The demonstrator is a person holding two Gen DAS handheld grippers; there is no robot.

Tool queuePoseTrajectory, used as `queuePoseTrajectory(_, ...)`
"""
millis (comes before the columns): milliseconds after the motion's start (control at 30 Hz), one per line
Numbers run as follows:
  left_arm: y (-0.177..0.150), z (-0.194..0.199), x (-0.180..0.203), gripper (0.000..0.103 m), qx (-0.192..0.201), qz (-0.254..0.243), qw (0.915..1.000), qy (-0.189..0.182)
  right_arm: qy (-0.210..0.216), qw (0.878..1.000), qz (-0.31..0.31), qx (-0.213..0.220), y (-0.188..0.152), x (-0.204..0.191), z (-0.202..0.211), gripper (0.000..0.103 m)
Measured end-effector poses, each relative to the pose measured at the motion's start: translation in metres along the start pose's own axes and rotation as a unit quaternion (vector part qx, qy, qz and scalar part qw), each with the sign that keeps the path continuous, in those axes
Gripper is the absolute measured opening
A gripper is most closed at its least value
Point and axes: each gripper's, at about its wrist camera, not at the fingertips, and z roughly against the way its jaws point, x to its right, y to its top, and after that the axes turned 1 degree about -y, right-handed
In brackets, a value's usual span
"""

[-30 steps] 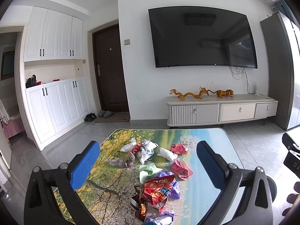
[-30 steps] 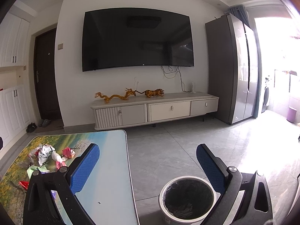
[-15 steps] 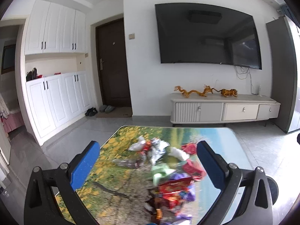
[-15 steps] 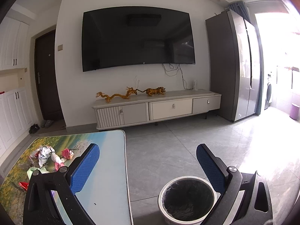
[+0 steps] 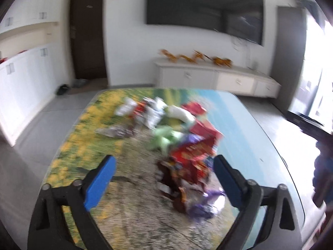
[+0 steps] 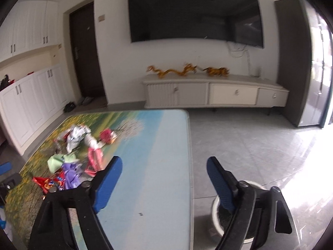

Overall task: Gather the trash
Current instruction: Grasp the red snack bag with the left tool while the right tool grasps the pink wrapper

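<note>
Left gripper point(image 5: 164, 170) over the table point(image 5: 256, 145), jaws apart and just been closing; nothing pinched. Wrapper pile point(image 5: 187, 152) lies on the table, its near end between the blue pads point(image 5: 100, 183), untouched. Frame motion-blurred. TV cabinet point(image 5: 216, 79) beyond the table's far edge.

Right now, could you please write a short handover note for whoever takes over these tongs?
Left tongs: open, jaws just been closing, nothing gripped, aimed at the wrapper pile.
Right tongs: open, jaws just been closing, empty, over the table edge.
Trash: all on the table's left part. Bin on the floor right of the table.
Done: nothing collected.
Left: grab the wrappers and drop them in the bin.
</note>
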Motion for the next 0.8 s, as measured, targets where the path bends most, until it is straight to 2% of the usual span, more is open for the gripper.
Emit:
queuePoseTrajectory(33,-0.001,-0.004,0.004,0.081,-0.006,-0.007,0.9999,-0.013,0.013,1.0,0.004,-0.011,0.0,-0.005,-0.007,0.071)
queuePoseTrajectory(167,-0.004,-0.023,0.018,0.071,-0.025,-0.028,0.9981,-0.049,0.064,0.997,0.015,-0.045,0.0,-0.023,-0.034,0.063)
queuePoseTrajectory(233,-0.004,-0.033,0.019,0.059,-0.036,-0.032,0.9971,-0.059,0.095,0.993,0.024,-0.067,0.001,-0.034,-0.049,0.059)
queuePoseTrajectory(367,-0.002,-0.045,0.015,0.056,-0.044,-0.03,0.9959,-0.073,0.15,0.983,0.031,-0.102,0.003,-0.056,-0.077,0.057)
queuePoseTrajectory(500,-0.001,-0.057,0.013,0.055,-0.053,-0.037,0.9941,-0.087,0.181,0.974,0.048,-0.126,0.008,-0.079,-0.103,0.057)
queuePoseTrajectory(633,-0.004,-0.068,0.016,0.042,-0.068,-0.047,0.9912,-0.103,0.201,0.966,0.061,-0.153,0.011,-0.1,-0.135,0.056)
queuePoseTrajectory(733,-0.005,-0.073,0.015,0.037,-0.072,-0.043,0.9902,-0.112,0.201,0.962,0.064,-0.175,0.009,-0.106,-0.154,0.051)
queuePoseTrajectory(800,-0.006,-0.076,0.014,0.028,-0.072,-0.039,0.9894,-0.119,0.201,0.96,0.06,-0.185,0.006,-0.106,-0.162,0.047)
